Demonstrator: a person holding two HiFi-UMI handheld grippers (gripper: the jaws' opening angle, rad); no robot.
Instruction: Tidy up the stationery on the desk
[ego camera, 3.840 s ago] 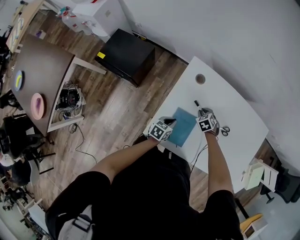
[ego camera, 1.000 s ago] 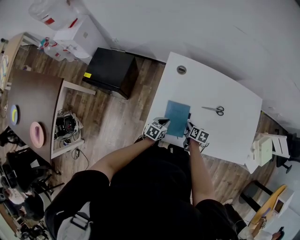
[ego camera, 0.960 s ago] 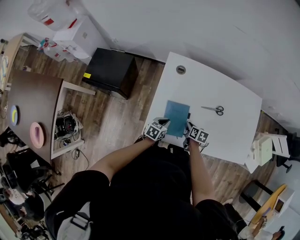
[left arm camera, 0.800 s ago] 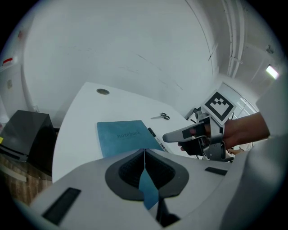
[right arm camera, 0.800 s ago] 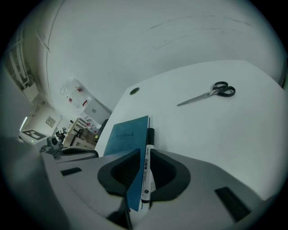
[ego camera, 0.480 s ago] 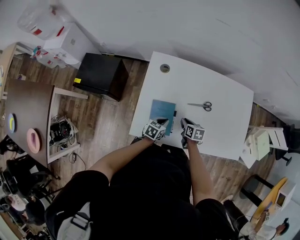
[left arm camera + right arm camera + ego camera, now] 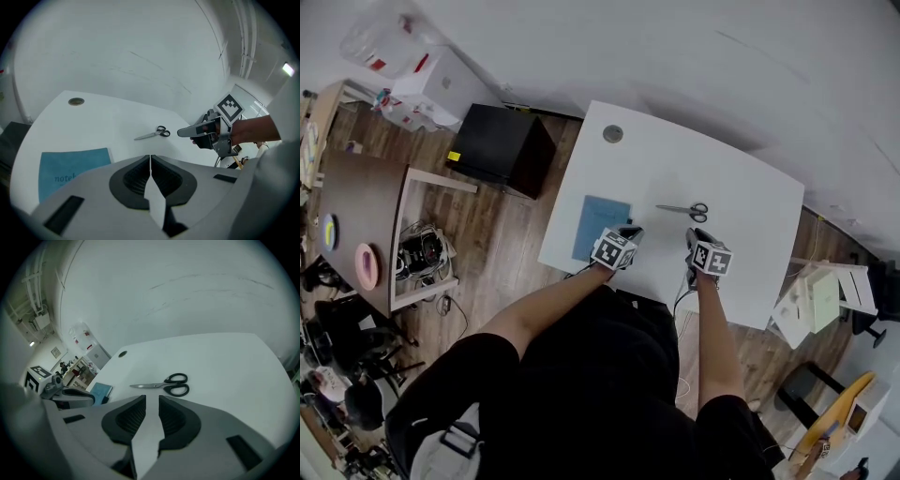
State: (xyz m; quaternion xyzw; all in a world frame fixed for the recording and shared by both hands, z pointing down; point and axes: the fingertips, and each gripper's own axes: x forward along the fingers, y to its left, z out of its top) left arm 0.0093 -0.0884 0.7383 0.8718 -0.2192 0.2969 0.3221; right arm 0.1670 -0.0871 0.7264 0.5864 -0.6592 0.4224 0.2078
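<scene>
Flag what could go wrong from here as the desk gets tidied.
1. The scissors lie flat on the desk; the narrowly parted right tongs may skid them instead of gripping.
2. The notebook sits near the desk's edge; the shut left tongs could push it off.

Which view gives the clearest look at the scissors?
The right gripper view: the scissors lie close ahead, black handles and closed blades distinct. In the left gripper view they look smaller and farther off; in the head view, only a tiny shape.
</scene>
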